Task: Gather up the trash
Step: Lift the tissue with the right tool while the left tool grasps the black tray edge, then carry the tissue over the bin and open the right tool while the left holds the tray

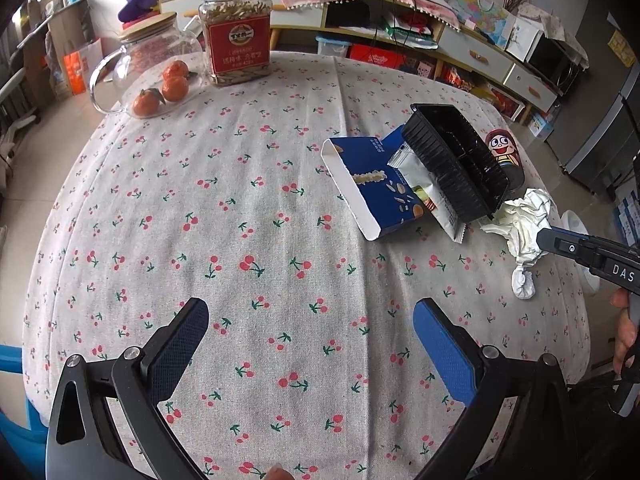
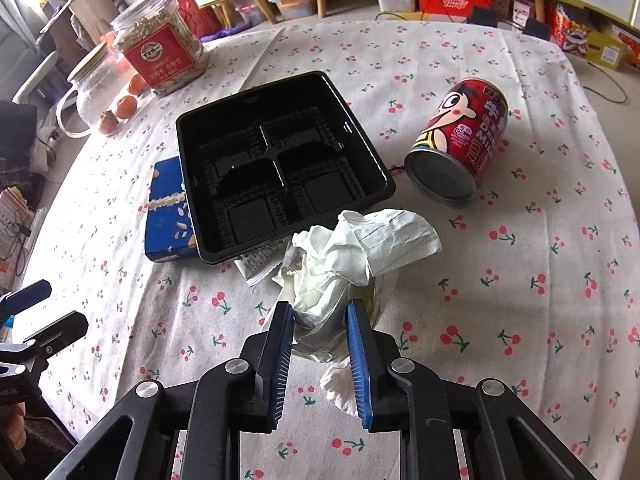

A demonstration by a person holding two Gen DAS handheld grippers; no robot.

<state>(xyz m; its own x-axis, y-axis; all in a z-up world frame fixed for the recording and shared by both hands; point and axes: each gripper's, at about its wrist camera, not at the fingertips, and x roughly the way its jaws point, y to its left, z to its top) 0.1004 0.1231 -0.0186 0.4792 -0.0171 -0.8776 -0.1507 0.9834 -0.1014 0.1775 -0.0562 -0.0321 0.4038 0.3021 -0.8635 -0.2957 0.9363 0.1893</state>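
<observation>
My right gripper point(image 2: 320, 316) pinches the crumpled tissue point(image 2: 352, 256) near the black tray point(image 2: 280, 160); left gripper point(image 1: 310, 320) hangs wide over the desk point(image 1: 240, 220).

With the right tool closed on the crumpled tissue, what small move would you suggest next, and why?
Probably lift the right tool straight up. Its pads pinch the crumpled tissue, whose far edge lies against the black tray and a wrapper; rising should free it without dragging them.
</observation>
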